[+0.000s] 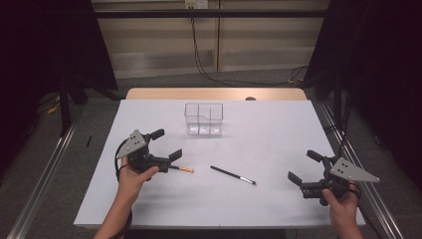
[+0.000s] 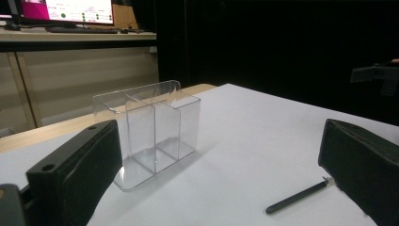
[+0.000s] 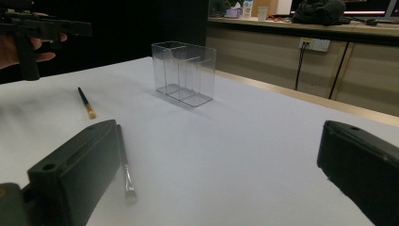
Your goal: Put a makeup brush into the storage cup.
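A clear divided organiser (image 1: 204, 119) stands empty on the white table sheet (image 1: 268, 129), toward the back. In front of it lie two brushes: an orange-tipped one (image 1: 183, 170) and a black one with a silver ferrule (image 1: 233, 175). My left gripper (image 1: 168, 144) is open just left of the orange-tipped brush, holding nothing. My right gripper (image 1: 303, 166) is open near the right edge, also holding nothing. The left gripper view looks between the jaws at the organiser (image 2: 150, 132) and a dark brush (image 2: 296, 197). The right gripper view has the organiser (image 3: 184, 73) and both brushes (image 3: 86, 103) (image 3: 124, 162).
The wooden table edge (image 1: 214, 93) runs behind the sheet. Metal rails (image 1: 45, 169) flank the table on both sides, and cables (image 1: 209, 74) hang against the back wall. Bare sheet lies between the brushes and the front edge.
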A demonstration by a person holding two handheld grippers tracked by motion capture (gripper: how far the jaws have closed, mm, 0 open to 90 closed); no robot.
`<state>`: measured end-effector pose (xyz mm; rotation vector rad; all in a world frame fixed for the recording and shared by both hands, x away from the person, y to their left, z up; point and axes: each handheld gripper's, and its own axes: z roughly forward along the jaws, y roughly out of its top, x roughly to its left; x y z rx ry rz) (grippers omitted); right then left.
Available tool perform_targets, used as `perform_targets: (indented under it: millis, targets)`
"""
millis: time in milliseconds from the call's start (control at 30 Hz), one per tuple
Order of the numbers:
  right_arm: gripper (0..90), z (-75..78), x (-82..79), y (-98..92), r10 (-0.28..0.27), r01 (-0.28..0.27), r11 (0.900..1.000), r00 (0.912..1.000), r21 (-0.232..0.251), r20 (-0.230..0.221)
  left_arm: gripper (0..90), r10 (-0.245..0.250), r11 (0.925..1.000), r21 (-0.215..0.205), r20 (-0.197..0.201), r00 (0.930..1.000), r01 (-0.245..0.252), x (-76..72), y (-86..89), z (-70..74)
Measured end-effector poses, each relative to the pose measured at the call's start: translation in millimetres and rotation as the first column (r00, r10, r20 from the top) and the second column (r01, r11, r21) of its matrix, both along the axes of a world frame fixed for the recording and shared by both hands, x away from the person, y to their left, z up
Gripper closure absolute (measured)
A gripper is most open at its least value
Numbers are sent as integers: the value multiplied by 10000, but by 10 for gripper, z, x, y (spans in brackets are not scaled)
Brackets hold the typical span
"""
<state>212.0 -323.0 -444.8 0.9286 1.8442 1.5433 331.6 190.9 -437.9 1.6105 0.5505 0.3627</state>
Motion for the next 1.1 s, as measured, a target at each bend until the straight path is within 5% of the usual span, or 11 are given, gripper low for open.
perform_targets:
  millis: [300,433,767,1100]
  targets:
    - [0,-2,0,2,3,-3,10000,10000,5,-5,0,-33,9986,522,-179,9998,43,32,-12,-37]
    - [0,-1,2,6,16,-16,10000,10000,-7,-11,0,-82,9991,421,-394,9992,99,59,-15,-38]
    - [0,-1,0,-16,-3,3,10000,10000,20,-8,0,-263,9911,1272,-944,9952,382,143,-50,-63]
    - [0,2,6,-17,25,-25,10000,10000,8,-3,0,-587,9696,2193,-2206,9736,1082,232,-50,-75]
